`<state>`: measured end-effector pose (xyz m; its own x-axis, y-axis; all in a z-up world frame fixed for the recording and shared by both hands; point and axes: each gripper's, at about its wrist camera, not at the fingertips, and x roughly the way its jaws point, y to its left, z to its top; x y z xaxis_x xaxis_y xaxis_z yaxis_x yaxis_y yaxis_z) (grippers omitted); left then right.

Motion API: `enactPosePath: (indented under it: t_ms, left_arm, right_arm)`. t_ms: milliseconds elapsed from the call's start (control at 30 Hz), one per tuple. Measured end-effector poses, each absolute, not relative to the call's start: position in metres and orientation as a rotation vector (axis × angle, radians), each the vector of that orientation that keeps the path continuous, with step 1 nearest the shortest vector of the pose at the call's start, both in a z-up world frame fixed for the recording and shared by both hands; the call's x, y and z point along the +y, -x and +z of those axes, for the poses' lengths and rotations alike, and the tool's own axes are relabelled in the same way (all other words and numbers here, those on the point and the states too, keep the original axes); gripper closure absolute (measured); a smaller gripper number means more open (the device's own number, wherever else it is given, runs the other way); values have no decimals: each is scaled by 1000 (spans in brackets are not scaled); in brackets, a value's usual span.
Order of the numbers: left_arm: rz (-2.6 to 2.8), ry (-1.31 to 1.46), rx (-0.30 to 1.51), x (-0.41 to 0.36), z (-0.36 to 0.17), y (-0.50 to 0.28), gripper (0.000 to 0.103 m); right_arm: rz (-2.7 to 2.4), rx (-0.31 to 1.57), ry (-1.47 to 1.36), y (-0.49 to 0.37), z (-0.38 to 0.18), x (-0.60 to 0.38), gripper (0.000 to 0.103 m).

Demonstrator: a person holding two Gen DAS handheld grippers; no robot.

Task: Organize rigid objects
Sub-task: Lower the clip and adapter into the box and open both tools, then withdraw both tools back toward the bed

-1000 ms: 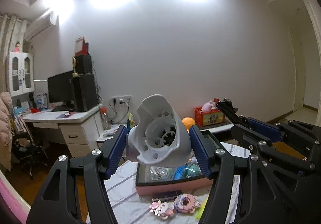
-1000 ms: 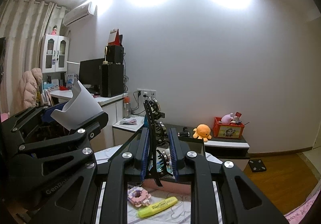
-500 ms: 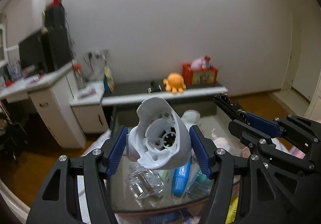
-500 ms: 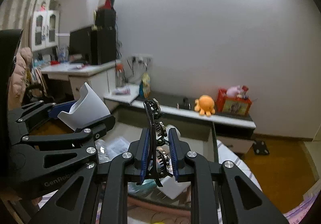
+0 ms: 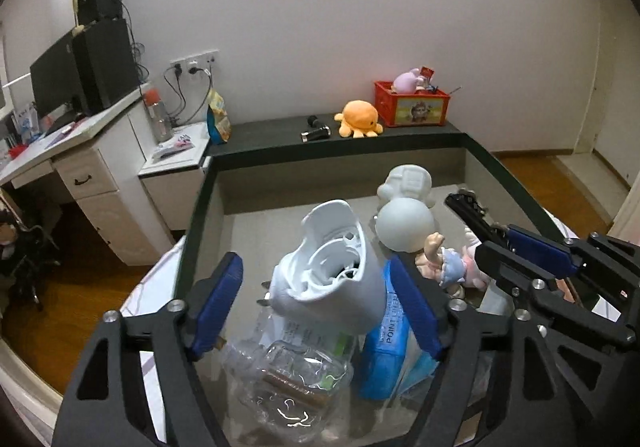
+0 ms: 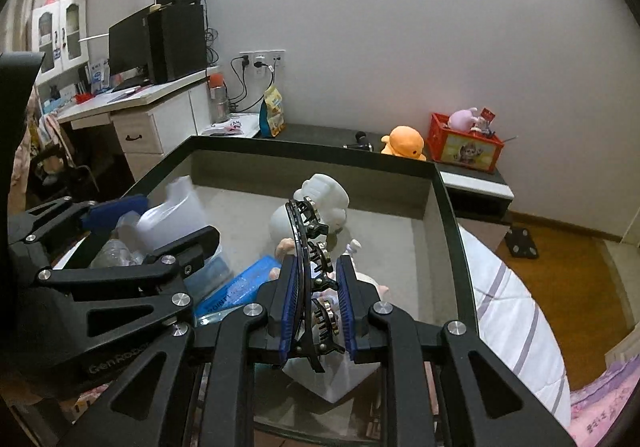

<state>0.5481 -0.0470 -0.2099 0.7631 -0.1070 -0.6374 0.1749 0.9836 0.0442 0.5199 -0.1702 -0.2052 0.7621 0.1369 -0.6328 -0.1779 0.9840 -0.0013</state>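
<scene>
Centre of the left wrist frame, the left gripper has its jaws opening, blue pads clear of the white moulded plastic housing, apparently to drop it into the dark-rimmed storage box beneath. The right gripper, jaws nearly closed, pinches a curved black toothed hair clip above the same box, likely next in.

A home bedroom: a white desk with monitor, striped bedding, an orange plush toy
</scene>
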Motion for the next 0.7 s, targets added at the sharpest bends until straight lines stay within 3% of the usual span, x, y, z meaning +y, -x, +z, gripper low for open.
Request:
enactPosePath:
  t_ms: [33, 133, 200, 233, 467, 700]
  left_arm:
    - [-144, -102, 683, -44, -206, -547, 23]
    - [-118, -85, 657, -31, -192, -536, 19]
    - [-104, -69, 632, -23, -181, -524, 13]
    - [-98, -62, 606, -19, -172, -513, 9]
    - [-51, -47, 421, -3, -122, -435, 0]
    - [-49, -27, 299, 8, -93, -342, 0]
  right_arm:
    - [166, 675, 59, -518, -202, -171, 78]
    - [125, 637, 51, -511, -190, -175, 50]
    - [122, 619, 35, -503, -179, -177, 24]
    - [137, 605, 21, -496, -173, -179, 21]
    - [177, 469, 15, -429, -125, -172, 20]
    - [194, 340, 7, -343, -93, -167, 15]
